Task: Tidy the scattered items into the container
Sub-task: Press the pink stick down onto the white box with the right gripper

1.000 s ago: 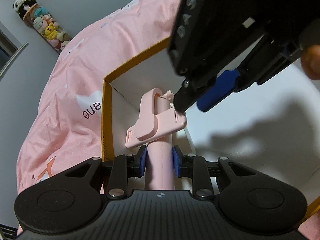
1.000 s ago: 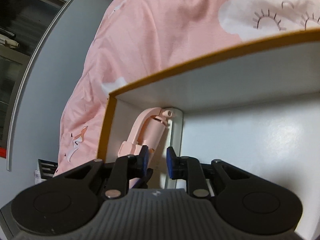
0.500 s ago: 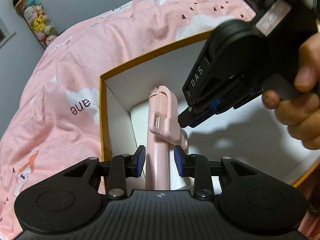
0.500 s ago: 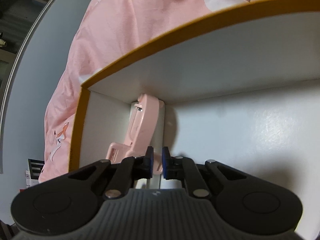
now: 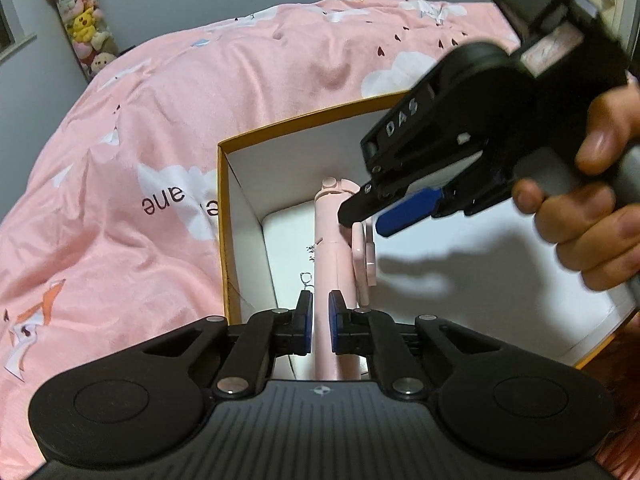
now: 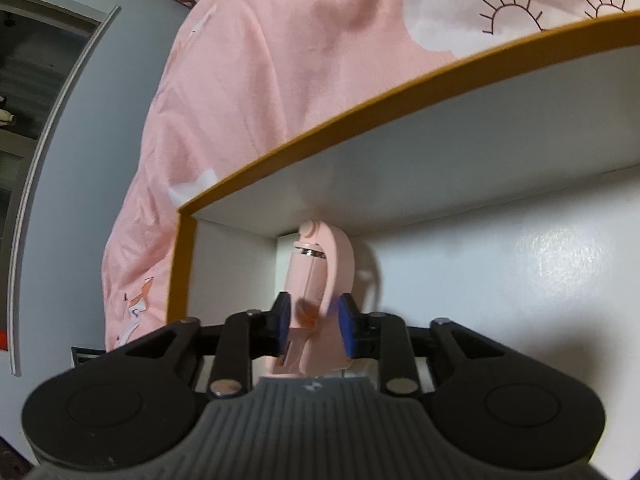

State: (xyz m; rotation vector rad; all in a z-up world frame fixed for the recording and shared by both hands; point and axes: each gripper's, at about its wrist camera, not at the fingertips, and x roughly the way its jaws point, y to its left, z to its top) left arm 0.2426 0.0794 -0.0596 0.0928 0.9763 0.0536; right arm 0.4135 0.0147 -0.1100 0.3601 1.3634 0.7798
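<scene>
Pink selfie stick (image 5: 326,264) standing nearly upright inside the white box (image 5: 472,304), close to its left corner, shaft running straight ahead of the left gripper (image 5: 319,322) and clamped between its blue pads; jaws drawn in narrow, both pads pressed against the pink shaft; folded pink phone clamp (image 5: 362,256) hanging off the stick's right side, just beyond the left gripper's fingertips. Seen from the right wrist, same stick (image 6: 316,280) rising between the blue pads (image 6: 347,326) of the right gripper (image 6: 314,326), rounded hinge head above and ahead of the fingertips, near the box's far wall; jaws opening, moderately spread, the pink body between them; whether the pads touch it, impossible to tell through the blur. From the left wrist, right gripper (image 5: 370,220) reaching down from the upper right, black finger tip over the stick's upper part, blue pad beside the clamp; hand (image 5: 592,192) wrapped round its handle at the right edge. Box rimmed in mustard yellow (image 5: 224,216), resting on a pink bedcover (image 5: 160,140) printed with white clouds; bedcover spreading left of and beyond both grippers; row of plush toys (image 5: 82,20) against the grey wall, far to the upper left of the left gripper.
</scene>
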